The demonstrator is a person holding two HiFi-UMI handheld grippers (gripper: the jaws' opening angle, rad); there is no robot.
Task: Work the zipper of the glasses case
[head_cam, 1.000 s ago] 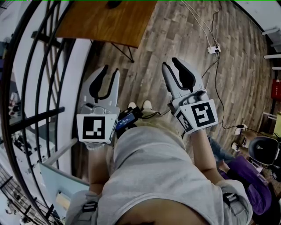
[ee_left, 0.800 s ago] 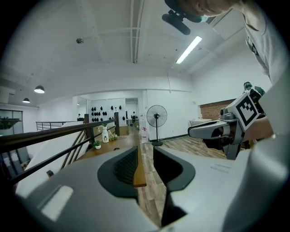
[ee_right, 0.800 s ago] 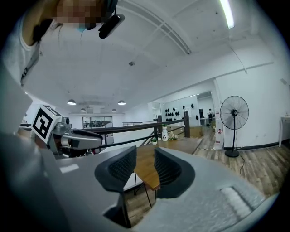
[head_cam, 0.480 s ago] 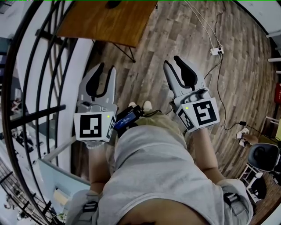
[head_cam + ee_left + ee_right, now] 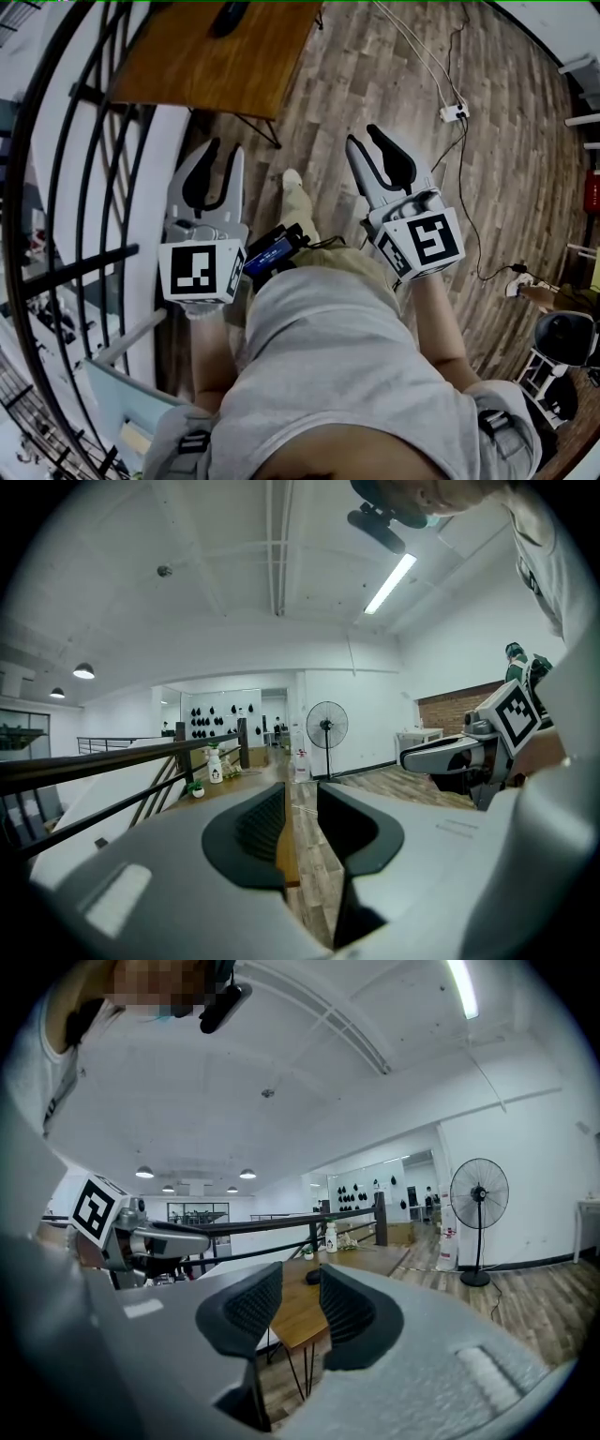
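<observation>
A small dark object, perhaps the glasses case (image 5: 228, 14), lies on the wooden table (image 5: 225, 66) at the top of the head view. It shows again as a dark lump (image 5: 312, 1277) on that table in the right gripper view. Both grippers are held in the air in front of my body, well short of the table. My left gripper (image 5: 226, 150) is open by a narrow gap with nothing in it (image 5: 300, 789). My right gripper (image 5: 364, 136) is open too, and only the table shows between its pads (image 5: 300, 1274).
A black stair railing (image 5: 66, 141) runs along the left. A power strip with cables (image 5: 453, 111) lies on the wood floor at the right. My foot (image 5: 295, 187) steps forward between the grippers. A standing fan (image 5: 478, 1194) and a white bottle (image 5: 330, 1238) are farther off.
The table has slid further into the head view as I walk toward it, and a foot has swung forward. Both grippers stay raised and empty.
</observation>
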